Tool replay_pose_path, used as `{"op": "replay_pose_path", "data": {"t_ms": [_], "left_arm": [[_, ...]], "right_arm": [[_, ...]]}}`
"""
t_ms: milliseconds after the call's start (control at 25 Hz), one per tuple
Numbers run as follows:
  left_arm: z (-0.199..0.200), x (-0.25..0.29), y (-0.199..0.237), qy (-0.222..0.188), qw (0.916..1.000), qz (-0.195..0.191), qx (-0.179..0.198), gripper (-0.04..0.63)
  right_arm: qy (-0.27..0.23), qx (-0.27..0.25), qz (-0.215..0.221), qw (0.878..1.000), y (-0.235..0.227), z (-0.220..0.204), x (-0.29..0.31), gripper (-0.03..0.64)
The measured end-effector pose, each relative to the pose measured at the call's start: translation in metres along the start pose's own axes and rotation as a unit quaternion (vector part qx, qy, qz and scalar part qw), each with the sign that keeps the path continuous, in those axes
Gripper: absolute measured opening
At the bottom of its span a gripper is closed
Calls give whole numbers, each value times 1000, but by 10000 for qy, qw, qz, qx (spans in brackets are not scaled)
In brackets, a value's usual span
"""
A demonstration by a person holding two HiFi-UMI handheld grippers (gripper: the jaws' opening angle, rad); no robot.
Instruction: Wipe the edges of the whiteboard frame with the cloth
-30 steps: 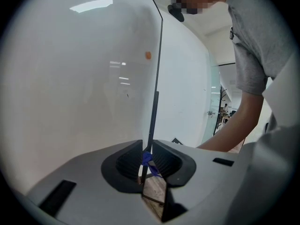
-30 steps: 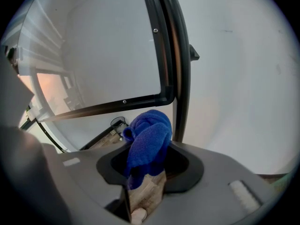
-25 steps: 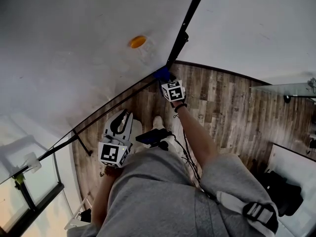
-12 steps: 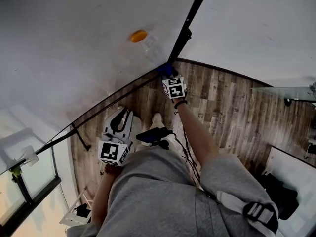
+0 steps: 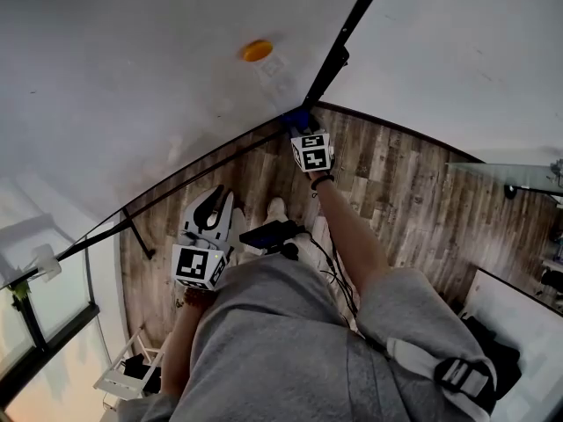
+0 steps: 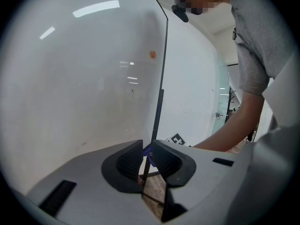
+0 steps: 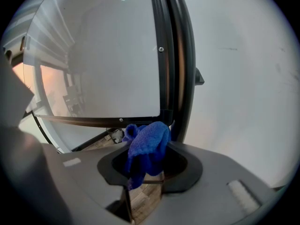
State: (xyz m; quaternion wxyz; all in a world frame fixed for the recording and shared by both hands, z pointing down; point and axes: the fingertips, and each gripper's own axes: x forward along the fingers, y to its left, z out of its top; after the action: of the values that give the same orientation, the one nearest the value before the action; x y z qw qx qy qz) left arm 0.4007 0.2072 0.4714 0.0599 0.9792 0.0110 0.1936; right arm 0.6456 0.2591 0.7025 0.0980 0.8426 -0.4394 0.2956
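Blue cloth (image 7: 146, 148) is bunched between the jaws of the right tool (image 7: 145, 167), clamped on it, with a tuft sticking out past the tips. In the right gripper view the tuft sits right at the lower corner of the whiteboard frame (image 7: 171, 55), where the black vertical edge meets the bottom rail. Looks like contact, but I can't confirm it from here.

The head view agrees: the cloth (image 5: 296, 121) is at that same corner of the frame (image 5: 339, 44), the right tool (image 5: 302, 132) is low near the floor, and the arm is stretched out and down to it.

Left tool (image 6: 146, 159): jaws drawn almost together, only a sliver between them, nothing in it. Through that sliver I see the frame edge and a bit of blue further off. In the head view the left tool (image 5: 218, 206) hangs near the person's hip, well apart from the corner and just short of the bottom rail.

The whiteboard (image 5: 132, 77) is white with an orange dot (image 5: 257, 50) near its right edge. A plain white wall (image 5: 457, 42) is to the right of the frame. A wood-plank floor (image 5: 396, 183) lies beneath.
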Motion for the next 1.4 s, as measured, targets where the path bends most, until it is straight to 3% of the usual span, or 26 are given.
{"op": "replay_pose_path", "data": {"t_ms": [1400], "left_arm": [[-5, -6, 6, -26, 9999, 100, -60, 64]], "right_arm": [[-60, 256, 238, 9994, 31, 2, -8, 140]]}}
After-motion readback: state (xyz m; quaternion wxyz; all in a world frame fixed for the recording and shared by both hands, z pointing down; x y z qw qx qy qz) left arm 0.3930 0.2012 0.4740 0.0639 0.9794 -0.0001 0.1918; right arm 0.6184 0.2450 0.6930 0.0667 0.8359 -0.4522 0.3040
